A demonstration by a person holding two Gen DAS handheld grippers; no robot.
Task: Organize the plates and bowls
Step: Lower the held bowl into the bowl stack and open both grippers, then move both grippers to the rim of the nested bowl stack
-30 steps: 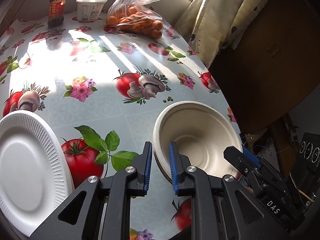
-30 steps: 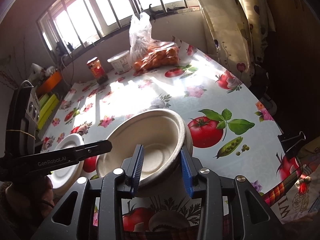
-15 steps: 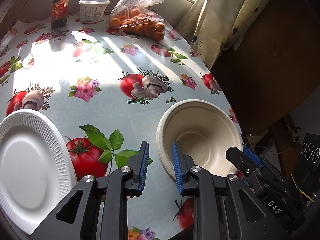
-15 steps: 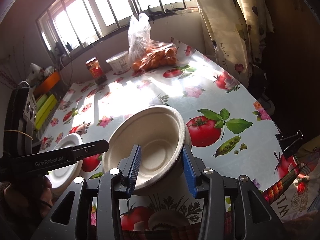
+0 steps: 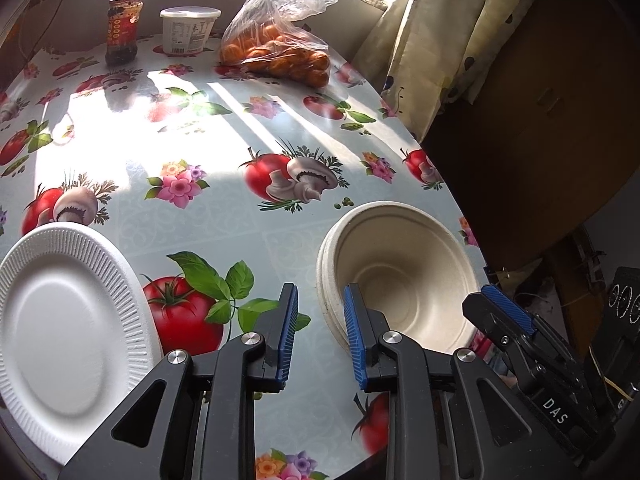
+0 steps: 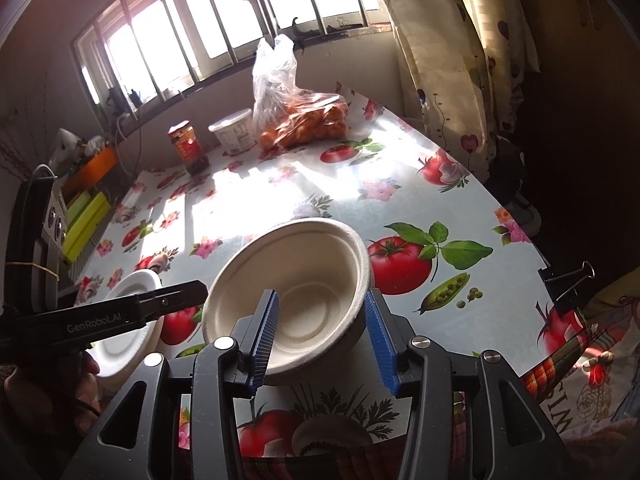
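Note:
A beige paper bowl [image 5: 400, 276] [image 6: 296, 284] rests on the flowered tablecloth near the table's right edge, nested on other bowls whose rims show at its left. My left gripper [image 5: 320, 332] is open just left of the bowl, its right pad against the near-left rim and only tablecloth in the gap. In the right wrist view it [image 6: 192, 292] reaches toward the bowl's left rim. My right gripper [image 6: 322, 336] has its jaws opening; they straddle the bowl's near side without pressing on it. A white foam plate [image 5: 68, 340] [image 6: 128, 320] lies to the left.
At the far end stand a bag of oranges [image 5: 276, 52], a white tub [image 5: 190, 30] and a dark jar [image 5: 122, 28]. The curved table edge [image 5: 452, 200] drops off right of the bowl. A binder clip [image 6: 568, 280] and plaid cloth [image 6: 560, 364] sit at the near right.
The right gripper's jaws have spread apart and the tilted bowl has settled flatter. The left gripper's jaws have widened a little. Neither hand has shifted.

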